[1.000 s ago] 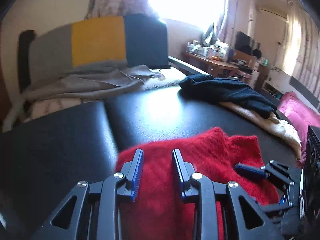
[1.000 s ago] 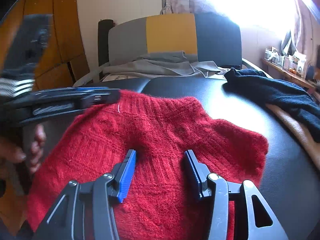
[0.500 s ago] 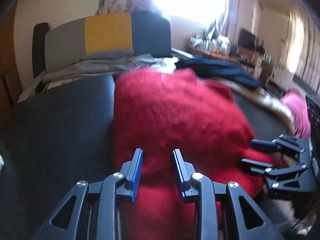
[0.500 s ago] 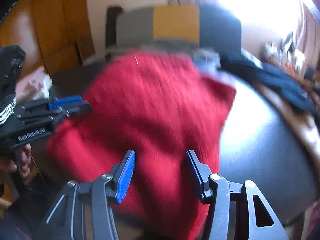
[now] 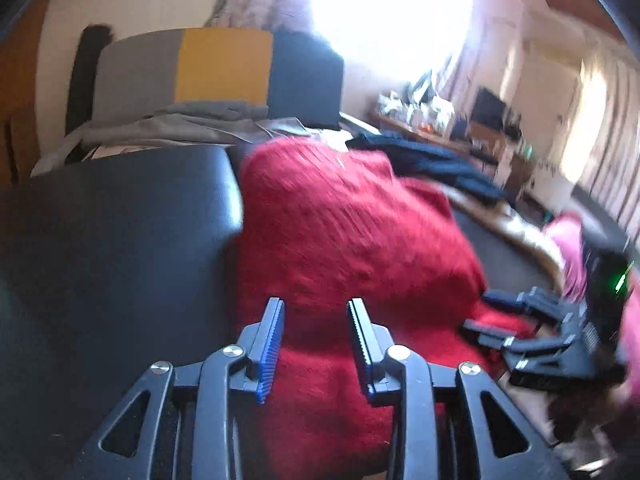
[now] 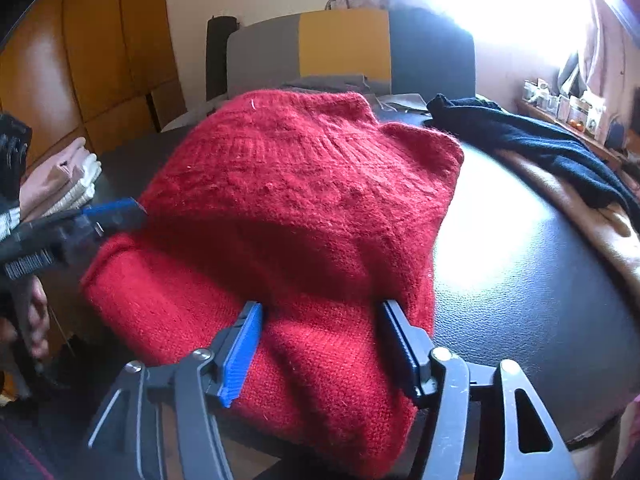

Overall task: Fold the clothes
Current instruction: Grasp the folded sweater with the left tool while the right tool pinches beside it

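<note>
Red sweater [image 6: 304, 216] heaped mid-frame on black table [image 6: 520, 272], near hem drooping past the edge. Left gripper [image 6: 116, 210] at left edge, right gripper [image 6: 320, 344] lower centre: jaws opening, knit between, not pinched. Likely slips floorward once released; fold could spring open.

Light source: a window [image 5: 392, 32] blazes white, blown out, behind the scene in both views.
Glare: a bright sheen sits on the black surface [image 6: 492, 248] in the right wrist view.
Blur: the left wrist view smears, the red sweater [image 5: 344, 240] streaked; the right view stays crisp.
Edges: fisheye bends walls, dark vignette fills the corners.
Shadows: soft under the sweater's fold.
</note>
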`<action>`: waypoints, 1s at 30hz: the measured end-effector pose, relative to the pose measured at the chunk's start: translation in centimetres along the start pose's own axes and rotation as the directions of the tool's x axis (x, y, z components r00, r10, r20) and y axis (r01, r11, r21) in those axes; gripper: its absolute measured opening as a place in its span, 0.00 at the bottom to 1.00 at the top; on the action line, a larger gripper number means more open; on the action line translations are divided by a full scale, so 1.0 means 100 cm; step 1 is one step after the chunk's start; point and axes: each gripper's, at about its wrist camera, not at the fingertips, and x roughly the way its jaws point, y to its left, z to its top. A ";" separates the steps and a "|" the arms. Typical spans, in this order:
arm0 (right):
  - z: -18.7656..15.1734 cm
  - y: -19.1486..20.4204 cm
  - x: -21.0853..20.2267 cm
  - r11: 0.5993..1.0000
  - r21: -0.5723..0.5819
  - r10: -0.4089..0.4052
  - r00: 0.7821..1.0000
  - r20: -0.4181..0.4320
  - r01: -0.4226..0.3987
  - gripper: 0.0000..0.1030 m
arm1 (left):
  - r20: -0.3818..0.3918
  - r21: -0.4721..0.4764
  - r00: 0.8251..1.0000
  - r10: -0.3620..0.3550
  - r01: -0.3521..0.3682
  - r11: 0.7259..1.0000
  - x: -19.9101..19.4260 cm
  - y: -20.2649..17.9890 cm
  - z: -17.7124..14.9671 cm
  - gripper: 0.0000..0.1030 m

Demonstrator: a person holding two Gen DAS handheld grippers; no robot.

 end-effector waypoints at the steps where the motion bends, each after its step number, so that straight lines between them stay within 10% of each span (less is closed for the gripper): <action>1: 0.002 0.000 0.000 1.000 0.004 0.018 1.000 -0.007 -0.018 0.67 | -0.002 -0.027 1.000 -0.026 0.026 0.999 -0.003 0.010 0.006 0.41; 8: 0.035 -0.028 -0.016 0.966 0.164 0.205 0.979 -0.020 -0.199 0.99 | -0.055 -0.219 0.975 -0.215 0.199 0.955 0.012 0.078 0.040 0.59; 15: 0.039 -0.093 0.020 0.879 0.401 0.320 0.943 -0.094 -0.258 1.00 | -0.128 -0.246 0.918 -0.376 0.338 0.908 0.058 0.092 0.053 0.62; 26: 0.072 -0.115 0.092 0.812 0.431 0.471 0.878 -0.087 -0.393 1.00 | -0.237 -0.212 0.827 -0.510 0.469 0.858 0.122 0.078 0.054 0.72; 30: 0.078 -0.098 0.107 0.795 0.382 0.535 0.842 -0.072 -0.472 1.00 | -0.239 -0.173 0.836 -0.493 0.463 0.869 0.124 0.065 0.054 0.78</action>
